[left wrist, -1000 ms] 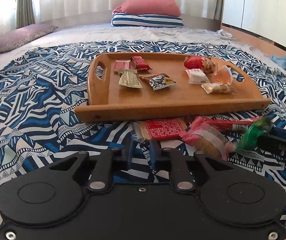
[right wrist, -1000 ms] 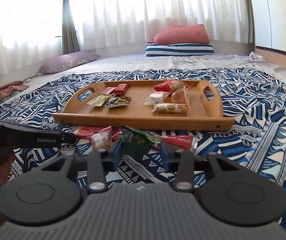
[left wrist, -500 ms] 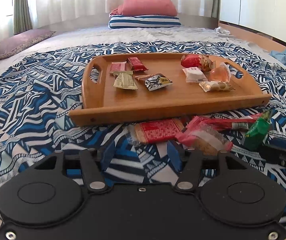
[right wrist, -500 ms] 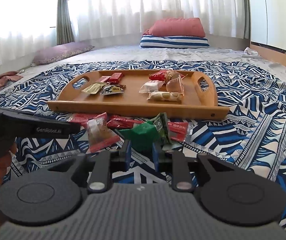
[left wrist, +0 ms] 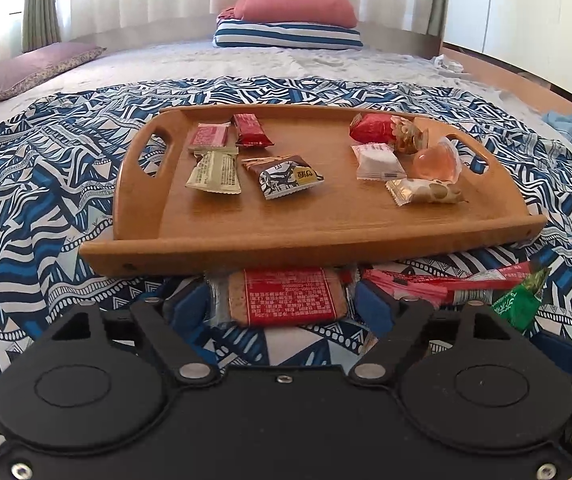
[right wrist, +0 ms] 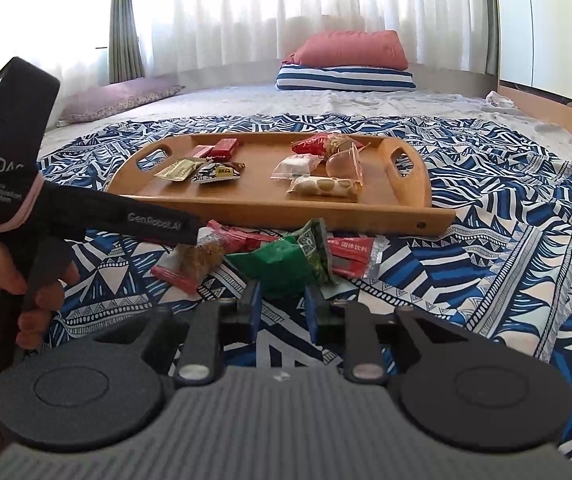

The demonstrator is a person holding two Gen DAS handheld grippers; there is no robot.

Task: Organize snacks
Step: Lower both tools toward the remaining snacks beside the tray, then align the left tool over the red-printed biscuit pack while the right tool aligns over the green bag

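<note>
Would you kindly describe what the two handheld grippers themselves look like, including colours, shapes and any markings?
The left gripper has a black body with two round discs, black linkage arms with silver pivots, and blue finger pads. The right gripper is the same shape, but its body is ribbed grey. Seen from the right wrist, the left one carries white "GenRobot.AI" lettering and a pink-edged band.

A tray (left wrist: 214, 240) lies on a patterned blanket (left wrist: 38, 184) spread over the bed (left wrist: 174, 60). On the tray, one cluster of snack packets (left wrist: 222, 160) sits toward its left handle, another (left wrist: 402, 156) toward its right handle. In front of the tray's near edge, loose packets lie on the blanket: a flat biscuit packet (left wrist: 286, 298) at left, a stick packet (left wrist: 438, 286) to its right, a crumpled bag (right wrist: 282, 262) farther right. Behind the tray, two stacked pillows (left wrist: 290, 20) rest at the bed's far end, and another pillow (left wrist: 26, 70) far left.
</note>
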